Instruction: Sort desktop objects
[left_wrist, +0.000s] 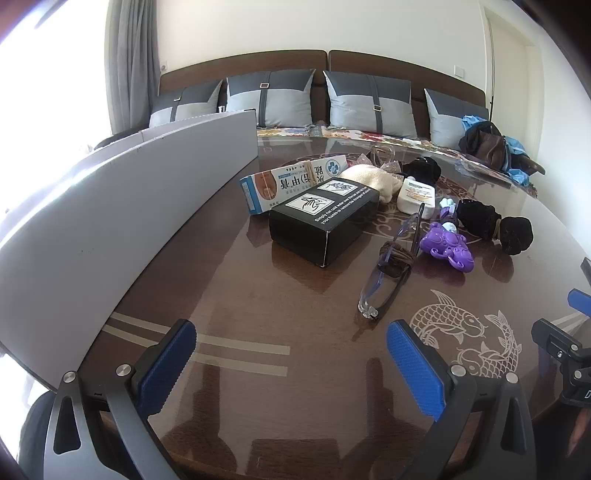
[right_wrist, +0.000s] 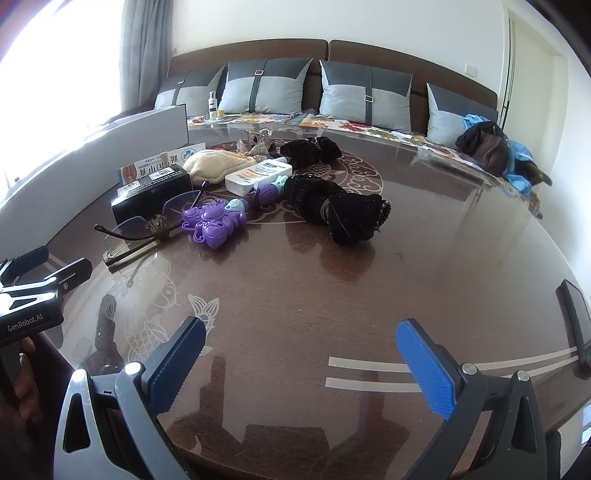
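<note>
A cluster of items lies mid-table: a black box, a white-and-blue carton behind it, a cream cloth, a white bottle, a purple toy, glasses tied with brown cord, and black fabric bundles. My left gripper hovers open over bare table in front of the glasses. My right gripper is open too, short of the black bundle, nothing between its fingers.
A white bin wall curves along the table's left side. A dark phone lies at the right edge. Beyond the round glass-topped table stands a sofa with cushions and a bag. A small bottle stands at the back.
</note>
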